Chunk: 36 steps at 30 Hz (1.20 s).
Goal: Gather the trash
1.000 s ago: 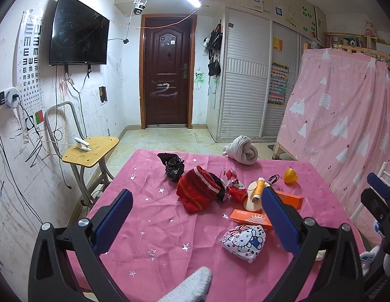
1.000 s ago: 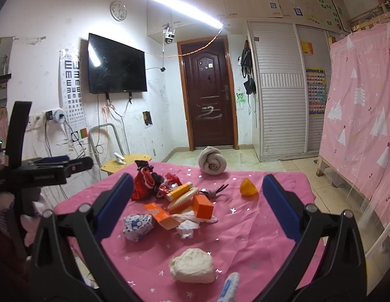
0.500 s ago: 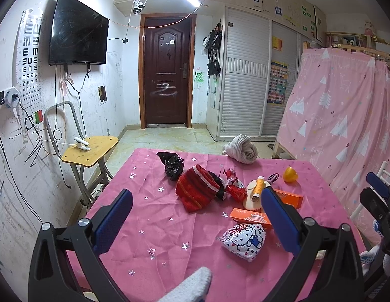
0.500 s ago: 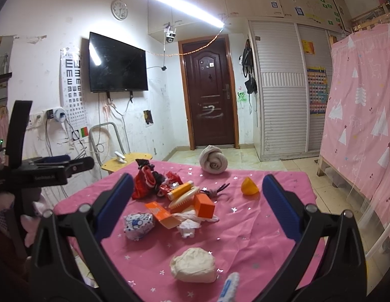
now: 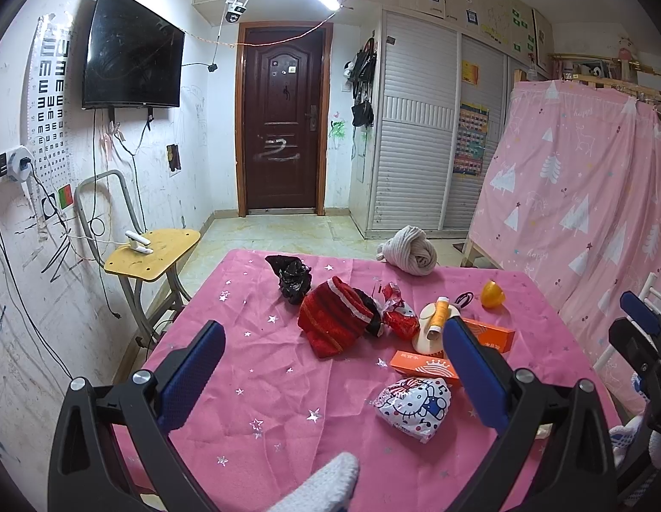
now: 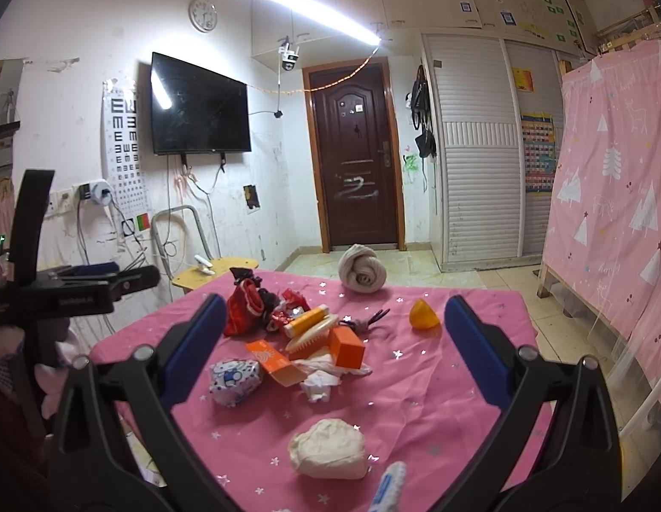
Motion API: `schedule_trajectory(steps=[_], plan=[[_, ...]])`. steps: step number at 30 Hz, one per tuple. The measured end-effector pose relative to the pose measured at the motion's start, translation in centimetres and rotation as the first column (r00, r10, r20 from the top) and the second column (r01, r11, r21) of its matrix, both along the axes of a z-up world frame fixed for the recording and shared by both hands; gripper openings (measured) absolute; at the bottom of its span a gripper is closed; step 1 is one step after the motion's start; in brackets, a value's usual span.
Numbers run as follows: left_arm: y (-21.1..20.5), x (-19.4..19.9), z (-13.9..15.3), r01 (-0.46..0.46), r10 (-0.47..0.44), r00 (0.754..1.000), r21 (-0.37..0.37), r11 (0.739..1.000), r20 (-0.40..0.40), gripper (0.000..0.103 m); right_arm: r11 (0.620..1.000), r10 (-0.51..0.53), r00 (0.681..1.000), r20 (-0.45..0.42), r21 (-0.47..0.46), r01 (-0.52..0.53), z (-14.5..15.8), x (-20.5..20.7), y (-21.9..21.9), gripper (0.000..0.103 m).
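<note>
Both tongs, left tongs and right tongs, gape wide and empty, held level, pointing forward.

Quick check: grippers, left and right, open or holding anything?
Left gripper: open, holding nothing, above the pink tablecloth.
Right gripper: open, holding nothing, facing the pile of trash.

A desk under a pink star-print cloth carries the clutter. At its far edge sits a rolled beige cloth, with a black crumpled bag to the left. Mid-desk lie a red knit item, a thread spool, orange boxes and a cartoon-print wrapper. An orange piece, perhaps peel, lies apart. Nearest, a white lump rests.
</note>
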<state>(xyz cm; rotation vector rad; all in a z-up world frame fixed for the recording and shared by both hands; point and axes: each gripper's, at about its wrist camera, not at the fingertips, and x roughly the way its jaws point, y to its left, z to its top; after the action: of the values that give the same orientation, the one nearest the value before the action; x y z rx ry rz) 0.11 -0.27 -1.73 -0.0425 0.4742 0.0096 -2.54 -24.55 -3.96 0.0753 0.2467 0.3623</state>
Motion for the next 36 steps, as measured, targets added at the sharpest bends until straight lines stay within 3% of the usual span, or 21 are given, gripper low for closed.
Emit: schedule_trajectory(steps=[36], plan=[[0.1,0.5,-0.8,0.0,0.0,1.0,-0.002,1.0,-0.013,0.094,1.0,0.005,1.0,-0.015,-0.011,-0.005,-1.0,0.3,0.6,0.098]])
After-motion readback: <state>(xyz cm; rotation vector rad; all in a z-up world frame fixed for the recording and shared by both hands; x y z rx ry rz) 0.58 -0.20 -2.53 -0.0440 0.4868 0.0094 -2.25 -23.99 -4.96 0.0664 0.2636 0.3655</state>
